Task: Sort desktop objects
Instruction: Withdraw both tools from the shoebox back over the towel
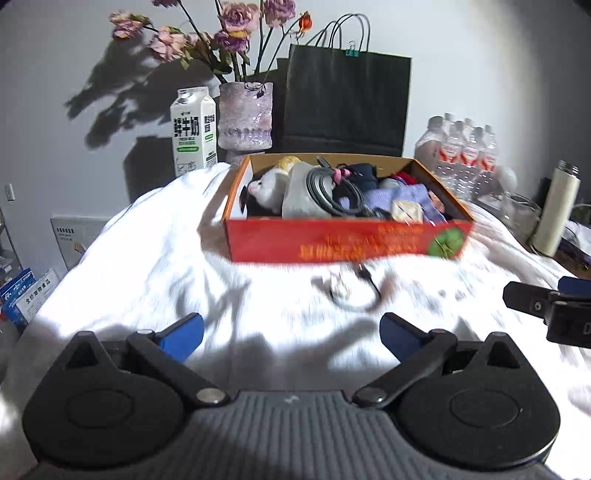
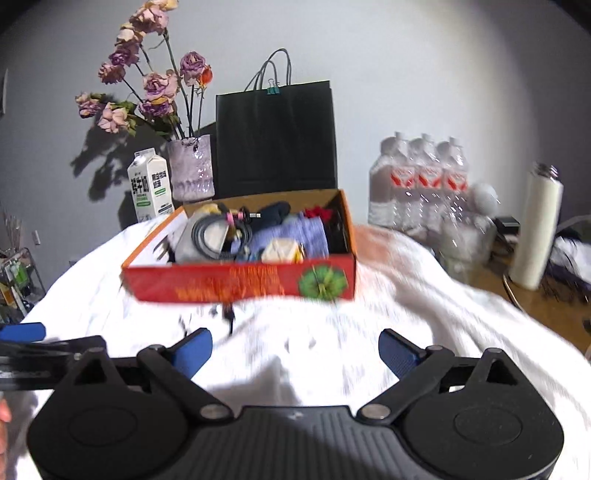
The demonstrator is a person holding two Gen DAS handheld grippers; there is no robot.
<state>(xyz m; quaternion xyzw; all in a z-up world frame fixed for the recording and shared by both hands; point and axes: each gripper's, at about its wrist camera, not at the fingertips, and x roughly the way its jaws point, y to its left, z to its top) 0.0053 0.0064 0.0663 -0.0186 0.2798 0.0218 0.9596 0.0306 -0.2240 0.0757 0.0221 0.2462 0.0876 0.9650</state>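
1. Presently, left gripper (image 1: 291, 334) low over the white cloth (image 1: 147, 266); jaws spread wide, blue pads well apart, nothing between them.
2. Right gripper (image 2: 295, 349) likewise wide open and empty, also above the cloth. Its tip shows at the right edge of the left wrist view; the left one's tip shows at the left edge of the right wrist view, so the two sit side by side.
3. Red cardboard box (image 1: 343, 242) stands on the cloth ahead of both grippers, open-topped, already holding a heap: a coiled grey cable (image 1: 325, 184), a white plush toy (image 1: 266, 186), purple fabric (image 1: 399, 197), a small pale packet (image 1: 406, 212), dark items at the back.
4. One loose dark cable (image 1: 354, 291) lies on the cloth just in front of the box's near wall, between box and left gripper. Blurred; detail unclear. In the right wrist view only a dark smear (image 2: 229, 314) shows there.
5. Behind the box: milk carton (image 1: 194, 131), glass vase (image 1: 245, 116) with dried roses (image 1: 236, 22), black paper bag (image 1: 347, 99).
6. Right of the box: pack of water bottles (image 1: 461, 151), then a white flask (image 1: 556, 210) farther right, off the cloth.
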